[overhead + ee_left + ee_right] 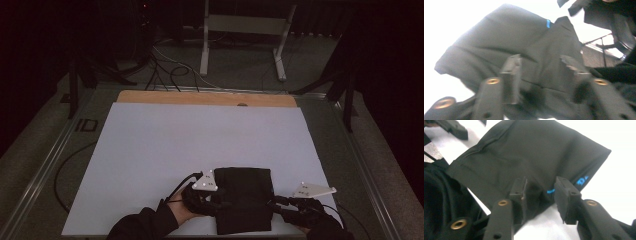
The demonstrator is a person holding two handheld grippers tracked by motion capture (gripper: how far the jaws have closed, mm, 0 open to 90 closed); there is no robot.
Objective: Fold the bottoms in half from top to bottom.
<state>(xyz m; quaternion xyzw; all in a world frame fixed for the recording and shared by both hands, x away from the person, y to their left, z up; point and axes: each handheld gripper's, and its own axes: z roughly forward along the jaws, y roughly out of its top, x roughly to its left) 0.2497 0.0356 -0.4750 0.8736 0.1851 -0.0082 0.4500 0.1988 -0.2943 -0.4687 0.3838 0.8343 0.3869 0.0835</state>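
Note:
A folded black garment (245, 197) lies on the white sheet (200, 140) near the table's front edge. My left gripper (219, 202) sits at its left edge, the right gripper (274, 202) at its right edge. In the left gripper view the left gripper (540, 72) is open, its jaws spread over the dark cloth (511, 42), which carries a small blue tag (548, 23). In the right gripper view the right gripper (540, 192) is open too, with a fold of the cloth (536, 152) bunched between the jaws beside blue print (582, 180).
The sheet covers a wooden tabletop (200, 97) inside a metal frame. Past the far edge are floor cables (170, 70) and a white stand (240, 30). Dark sleeves enter from the bottom. Most of the sheet lies bare beyond the garment.

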